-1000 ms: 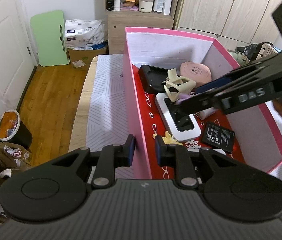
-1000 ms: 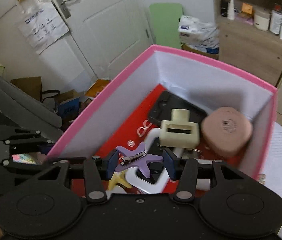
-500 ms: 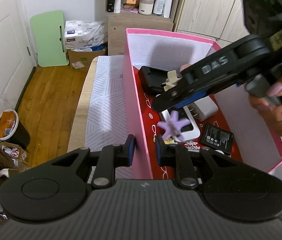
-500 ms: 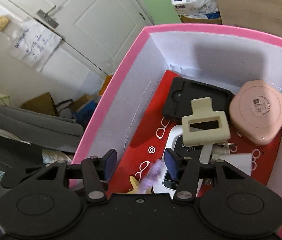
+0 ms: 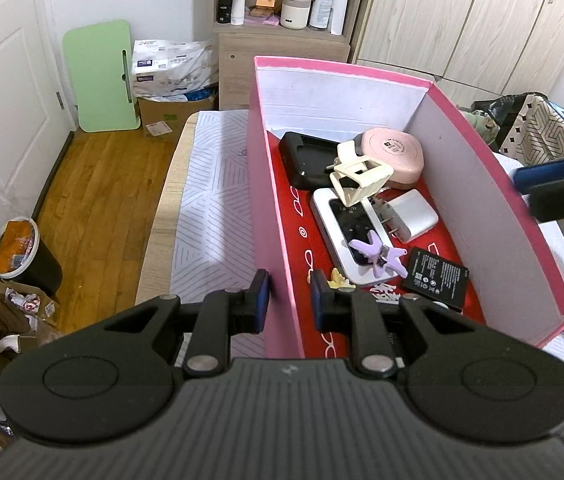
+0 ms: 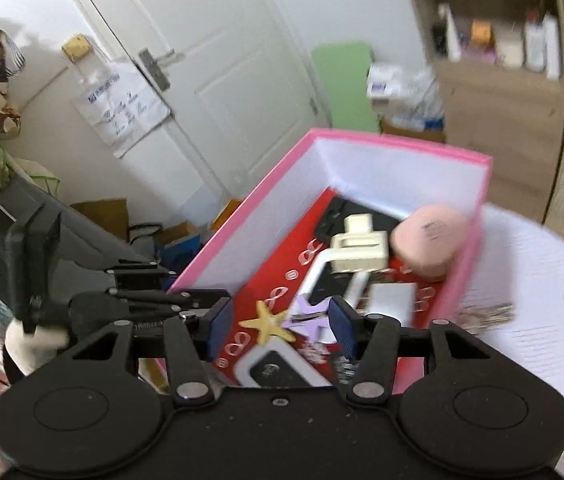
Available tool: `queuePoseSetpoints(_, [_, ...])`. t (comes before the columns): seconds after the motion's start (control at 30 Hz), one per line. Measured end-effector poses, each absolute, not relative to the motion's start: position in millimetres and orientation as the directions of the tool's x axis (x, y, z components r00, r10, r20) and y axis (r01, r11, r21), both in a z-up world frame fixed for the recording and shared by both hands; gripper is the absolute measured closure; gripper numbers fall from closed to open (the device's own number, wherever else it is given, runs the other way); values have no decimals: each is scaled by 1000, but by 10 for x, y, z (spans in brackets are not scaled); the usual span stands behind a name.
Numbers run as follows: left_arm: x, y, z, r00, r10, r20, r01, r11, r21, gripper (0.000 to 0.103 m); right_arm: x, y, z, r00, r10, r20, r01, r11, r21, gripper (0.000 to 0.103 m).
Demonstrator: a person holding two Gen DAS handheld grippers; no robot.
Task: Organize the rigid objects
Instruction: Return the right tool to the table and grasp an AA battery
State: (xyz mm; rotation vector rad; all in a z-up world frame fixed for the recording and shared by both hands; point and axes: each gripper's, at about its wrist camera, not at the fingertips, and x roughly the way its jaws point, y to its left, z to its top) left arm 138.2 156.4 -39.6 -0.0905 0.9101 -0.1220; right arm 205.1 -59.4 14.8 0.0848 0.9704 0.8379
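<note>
Dropped from our right gripper (image 6: 280, 330) since 1 second ago, the purple star clip (image 5: 377, 254) now lies on the white device (image 5: 351, 236) inside the pink box (image 5: 270, 216). Right fingers gape empty; our left gripper (image 5: 285, 304) straddles the box wall, not clamping. Next we fetch another item. No label reads clearly.

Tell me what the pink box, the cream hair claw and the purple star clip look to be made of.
Pink box: probably cardboard, matte; thin flat walls, white inside, folded corners.
Cream hair claw: likely hard plastic, satin; moulded open frame with smooth edges.
Purple star clip: seemingly matte plastic or resin, with what looks like a small metal clasp at its middle; too small to be sure.
</note>
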Motion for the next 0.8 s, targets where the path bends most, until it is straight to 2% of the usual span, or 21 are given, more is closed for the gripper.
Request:
queuePoseSetpoints(0.07, [1386, 1555, -392, 605, -139, -784, 65, 990, -125, 83, 1977, -791, 171, 345, 653, -674, -582, 712, 392, 45])
queuePoseSetpoints(0.13, [1386, 1540, -388, 604, -135, -785, 66, 991, -120, 82, 1927, -1003, 139, 411, 621, -667, -548, 753, 363, 39])
queuePoseSetpoints(0.37, [1398, 1507, -383, 601, -118, -790, 59, 993, -103, 82, 1867, -1476, -201, 497, 531, -686, -470, 829, 302, 40])
queuePoseSetpoints(0.47, [1392, 1505, -377, 600, -113, -792, 56, 993, -100, 82, 1796, -1478, -401, 530, 523, -667, -514, 824, 237, 46])
queuePoseSetpoints(0.53, [1396, 1499, -375, 598, -111, -793, 55, 994, -98, 82, 1746, -1486, -520, 531, 527, -664, -555, 808, 197, 57])
queuePoseSetpoints(0.57, [1398, 1493, -371, 598, -109, -794, 55, 994, -95, 82, 1735, -1486, -580, 526, 534, -662, -586, 792, 174, 59])
queuePoseSetpoints(0.67, [1401, 1480, -370, 595, -104, -797, 57, 995, -87, 82, 1666, -1501, -674, 505, 580, -639, -686, 719, 111, 61])
queuePoseSetpoints(0.8, [1396, 1470, -366, 597, -102, -796, 63, 995, -81, 82, 1662, -1430, -825, 438, 597, -672, -766, 639, 70, 61])
